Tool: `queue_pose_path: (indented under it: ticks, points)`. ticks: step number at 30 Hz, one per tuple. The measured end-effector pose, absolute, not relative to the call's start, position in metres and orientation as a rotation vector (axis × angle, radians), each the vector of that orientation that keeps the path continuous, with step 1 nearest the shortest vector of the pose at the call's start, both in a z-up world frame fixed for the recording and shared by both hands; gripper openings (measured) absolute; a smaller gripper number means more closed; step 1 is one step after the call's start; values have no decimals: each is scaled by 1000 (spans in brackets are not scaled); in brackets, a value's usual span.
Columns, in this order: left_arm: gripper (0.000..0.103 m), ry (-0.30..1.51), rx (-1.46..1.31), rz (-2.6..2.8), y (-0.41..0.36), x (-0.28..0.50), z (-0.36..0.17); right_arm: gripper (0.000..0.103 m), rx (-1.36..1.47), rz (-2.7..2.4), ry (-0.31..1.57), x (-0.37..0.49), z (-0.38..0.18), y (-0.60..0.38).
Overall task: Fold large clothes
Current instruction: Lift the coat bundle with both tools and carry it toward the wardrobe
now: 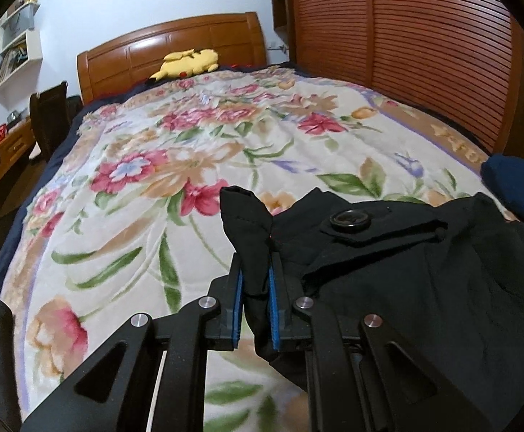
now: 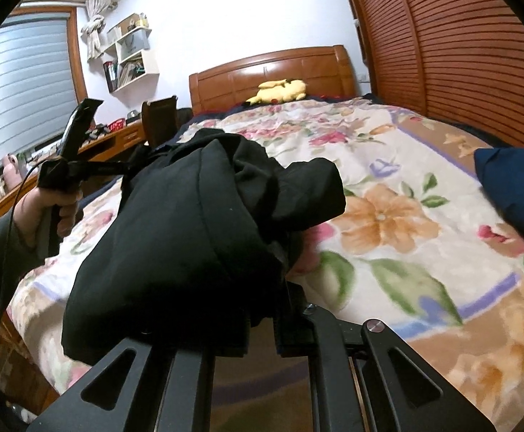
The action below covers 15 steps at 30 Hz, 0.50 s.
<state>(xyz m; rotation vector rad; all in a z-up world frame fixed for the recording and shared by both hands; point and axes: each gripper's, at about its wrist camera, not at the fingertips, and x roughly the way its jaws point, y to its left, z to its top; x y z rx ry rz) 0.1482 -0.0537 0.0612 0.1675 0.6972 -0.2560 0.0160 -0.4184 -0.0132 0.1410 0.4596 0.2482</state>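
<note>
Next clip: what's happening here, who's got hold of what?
A person holds a black garment over a bed with a floral blanket. The left hand-held gripper is pinching a corner of it. The right hand-held gripper sits buried under bunched cloth, so its grip can't be seen. No fold is laid down yet.

no readable text, labels or numbers anywhere
</note>
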Motion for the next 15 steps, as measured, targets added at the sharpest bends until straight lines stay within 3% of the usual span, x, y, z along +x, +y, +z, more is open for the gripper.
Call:
queue_pose_path:
  ticks: [15]
  points:
    - [12, 618, 248, -290, -113, 120, 88, 9, 137, 209, 417, -18, -11, -445]
